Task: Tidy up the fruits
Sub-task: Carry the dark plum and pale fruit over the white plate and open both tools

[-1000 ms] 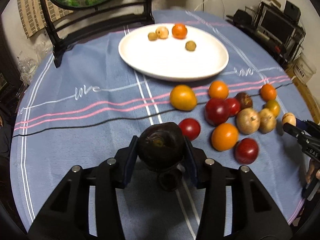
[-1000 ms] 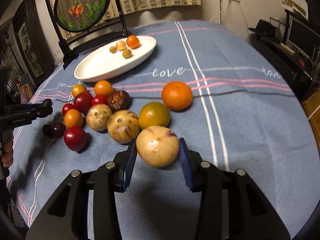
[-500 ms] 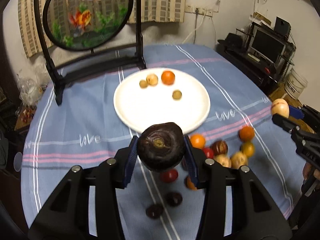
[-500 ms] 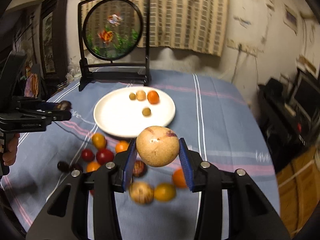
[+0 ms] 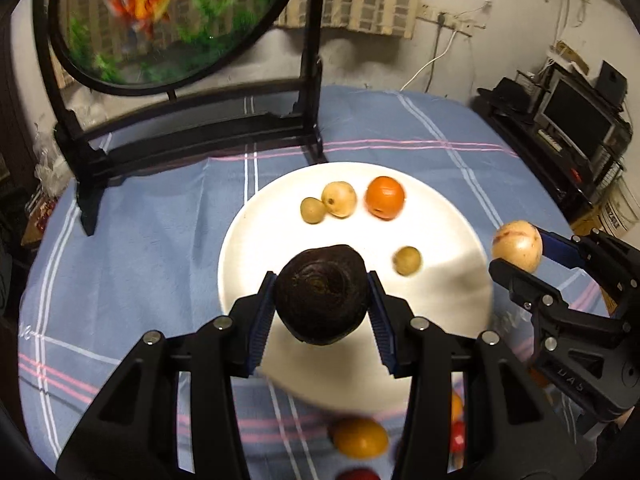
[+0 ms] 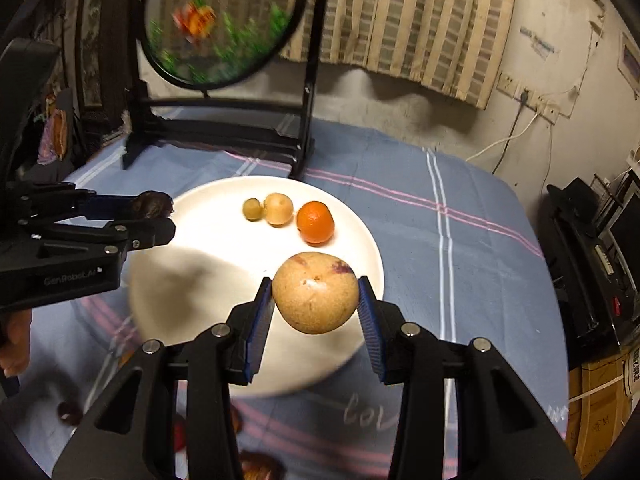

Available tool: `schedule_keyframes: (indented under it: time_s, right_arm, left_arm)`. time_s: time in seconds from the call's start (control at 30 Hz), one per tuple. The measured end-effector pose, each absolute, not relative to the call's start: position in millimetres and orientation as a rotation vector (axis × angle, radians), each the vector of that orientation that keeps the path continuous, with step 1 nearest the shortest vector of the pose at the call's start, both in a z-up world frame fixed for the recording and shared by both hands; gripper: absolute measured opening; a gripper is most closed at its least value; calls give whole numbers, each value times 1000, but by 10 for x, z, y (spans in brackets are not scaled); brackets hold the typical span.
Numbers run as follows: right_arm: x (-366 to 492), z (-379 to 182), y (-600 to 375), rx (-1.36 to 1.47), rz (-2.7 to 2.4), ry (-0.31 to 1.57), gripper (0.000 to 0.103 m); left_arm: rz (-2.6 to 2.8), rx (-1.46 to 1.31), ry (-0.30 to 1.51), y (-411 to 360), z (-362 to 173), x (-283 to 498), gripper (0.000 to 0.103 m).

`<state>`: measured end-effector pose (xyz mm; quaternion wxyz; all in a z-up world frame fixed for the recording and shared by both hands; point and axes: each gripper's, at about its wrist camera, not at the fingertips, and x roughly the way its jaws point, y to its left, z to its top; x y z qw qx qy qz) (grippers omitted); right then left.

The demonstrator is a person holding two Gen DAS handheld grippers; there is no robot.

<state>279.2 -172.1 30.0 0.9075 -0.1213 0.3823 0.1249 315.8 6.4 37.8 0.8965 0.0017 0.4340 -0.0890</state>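
Both loaded tongs now above the plate.

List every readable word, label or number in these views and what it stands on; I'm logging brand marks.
"GenRobot.AI", last letters blurred: side of the left claw.
"DAS": body of the right claw.
"lov", cut off by the claw's arm: embroidery on the tablecloth.
Box print at the right edge: too blurred to read.

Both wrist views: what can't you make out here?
- Left wrist: loose fruit on the cloth is blurred and partly behind the left gripper; count unclear.
- Right wrist: the fourth small fruit on the white plate is hidden behind the tan fruit.
- Left wrist: kind of dark fruit unclear.
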Motion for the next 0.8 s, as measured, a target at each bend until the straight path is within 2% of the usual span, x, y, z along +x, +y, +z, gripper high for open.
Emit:
schedule_keyframes:
  time_s: [0.3,0.53,0.63,0.7,0.73,0.8]
  right_arm:
    - [3519,-143,-1828,-193,229,888,42]
    - [3827,-353,-1873,-120,229,945,43]
    - [3855,-366,-1815,-132,221,950,46]
    - [3831,-337,-1803,-137,215,939,53]
    - [3799,-308,-1804,-136,213,924,56]
    - [3697,-216,-1831,-139,210,888,58]
  left_arm:
    - [-124,3,976,164,-111,3710,45]
    - [-98,4,986,191,-221,3870,45]
    - [-81,-17,987,202,-213,3933,46]
    - [-65,-25,959,216,-167,3930,55]
    - [-56,-25,943,225,-127,3913,66]
    - [-50,-26,907,245,-14,3844,71]
